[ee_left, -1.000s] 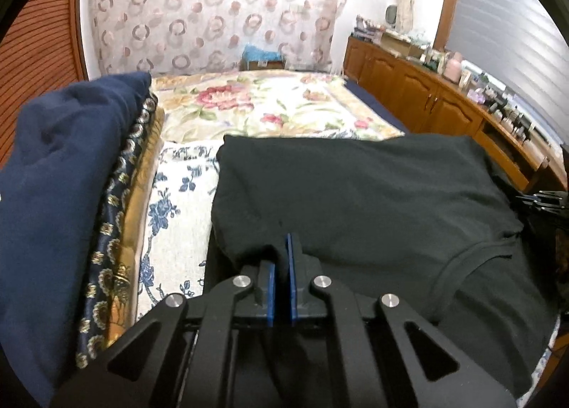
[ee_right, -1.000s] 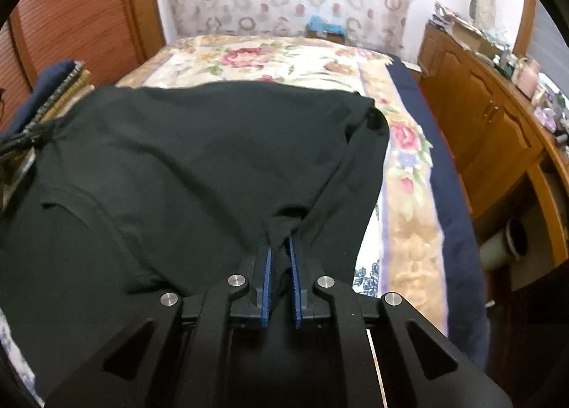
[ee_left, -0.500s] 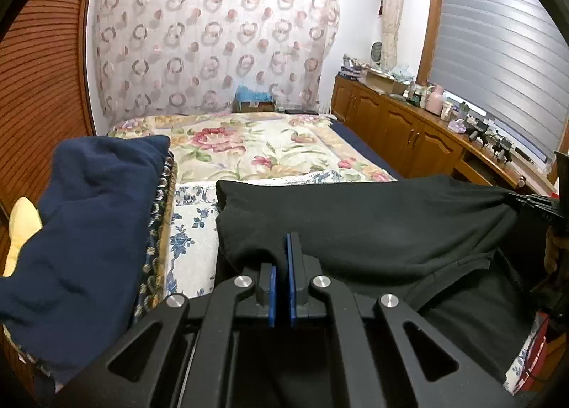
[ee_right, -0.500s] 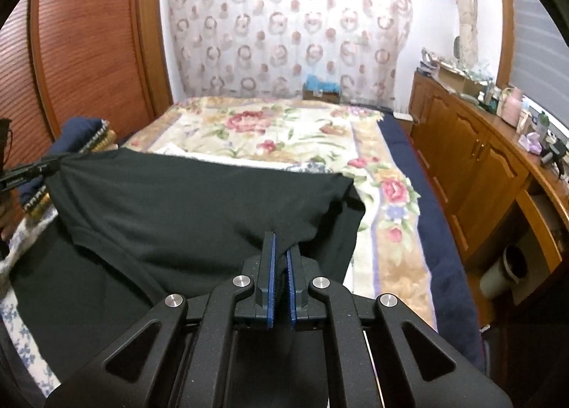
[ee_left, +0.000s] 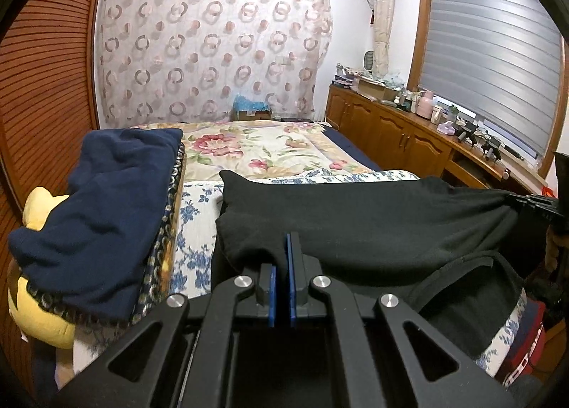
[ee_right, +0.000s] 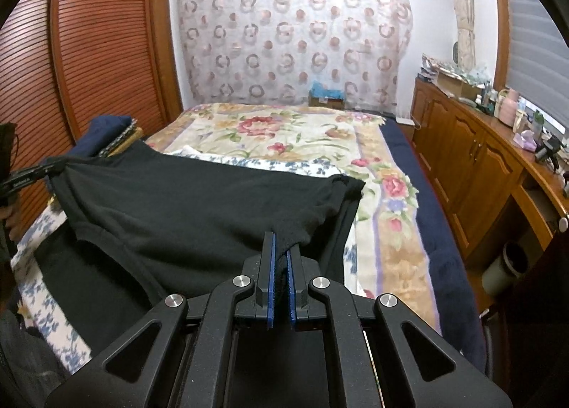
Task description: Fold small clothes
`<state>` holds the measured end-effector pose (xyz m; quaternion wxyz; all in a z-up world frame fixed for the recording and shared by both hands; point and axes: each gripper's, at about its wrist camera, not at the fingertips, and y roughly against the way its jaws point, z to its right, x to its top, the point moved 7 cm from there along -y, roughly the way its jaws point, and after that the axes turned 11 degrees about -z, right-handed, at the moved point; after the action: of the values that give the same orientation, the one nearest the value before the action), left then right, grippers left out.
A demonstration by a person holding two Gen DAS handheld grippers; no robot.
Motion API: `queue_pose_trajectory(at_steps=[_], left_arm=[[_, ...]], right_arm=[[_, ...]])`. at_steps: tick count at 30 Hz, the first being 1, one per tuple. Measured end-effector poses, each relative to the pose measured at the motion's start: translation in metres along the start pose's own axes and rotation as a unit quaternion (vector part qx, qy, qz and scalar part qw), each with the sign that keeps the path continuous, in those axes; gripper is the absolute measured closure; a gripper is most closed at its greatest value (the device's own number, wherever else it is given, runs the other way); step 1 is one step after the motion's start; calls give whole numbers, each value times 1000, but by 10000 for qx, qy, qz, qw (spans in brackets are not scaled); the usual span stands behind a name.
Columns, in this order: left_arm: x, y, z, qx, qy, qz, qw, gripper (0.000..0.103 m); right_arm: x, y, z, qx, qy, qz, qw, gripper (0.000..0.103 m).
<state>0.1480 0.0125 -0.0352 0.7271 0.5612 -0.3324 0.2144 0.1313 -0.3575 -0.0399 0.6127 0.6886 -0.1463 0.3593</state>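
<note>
Left wrist view: left gripper (ee_left: 281,258) fingers clenched on a corner of the black garment (ee_left: 355,219), cloth pinched btwn the blue pads. Right gripper (ee_right: 279,248) likewise clamps the opposite corner. Garment stretched btwn both, raised over the bed (ee_right: 302,134), lower part prob. resting on the floral sheet (ee_left: 192,230). Navy pile (ee_left: 103,201) to the left.

The left matte black two-finger gripper (ee_left: 281,258) has angular linkage arms with triangular cut-outs, four round silver screw heads across the near edge, and blue pads (ee_left: 272,296) lining the inner finger faces. The right matte black two-finger gripper (ee_right: 280,248) looks the same: silver screws, triangular openings, blue pads (ee_right: 271,280).
</note>
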Motion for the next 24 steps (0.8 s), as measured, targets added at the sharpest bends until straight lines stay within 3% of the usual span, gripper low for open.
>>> queue_pose_trajectory(at_steps=[16,24], left_arm=[[-46,39,8,53,77,-163,9998,100],[-79,18,5,-39,136,-597,9981,100]], right_arm=[[-50,38,-17,120,44,-67,9999,100],[-87,13,-17,234,-180,-496,9983,100]])
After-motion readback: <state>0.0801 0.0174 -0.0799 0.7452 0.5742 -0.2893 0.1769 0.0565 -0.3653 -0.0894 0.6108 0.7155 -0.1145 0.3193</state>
